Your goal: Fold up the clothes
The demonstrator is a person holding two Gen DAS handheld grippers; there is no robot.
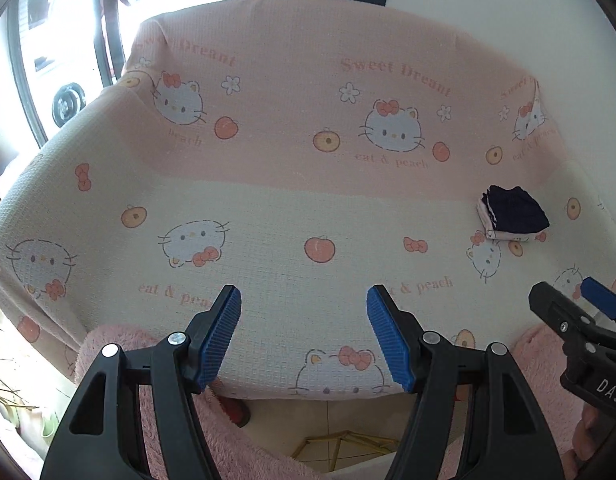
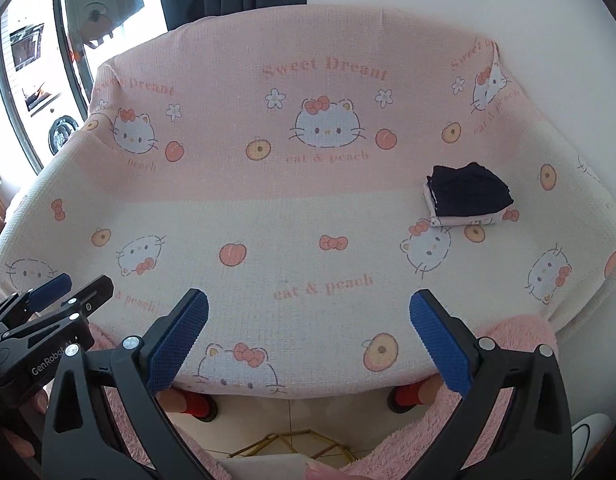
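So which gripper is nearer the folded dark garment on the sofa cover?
Right. The right gripper hovers open at the cover's front edge, below and left of the folded dark garment. The left gripper, also open, sits further left, so further away.

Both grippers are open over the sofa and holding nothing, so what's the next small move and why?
Probably bring the right gripper toward the small folded stack of dark navy and white clothes on the cat-print pink and cream sofa cover. It is the only clothing lying there; the left gripper is open and empty too, and farther from it.
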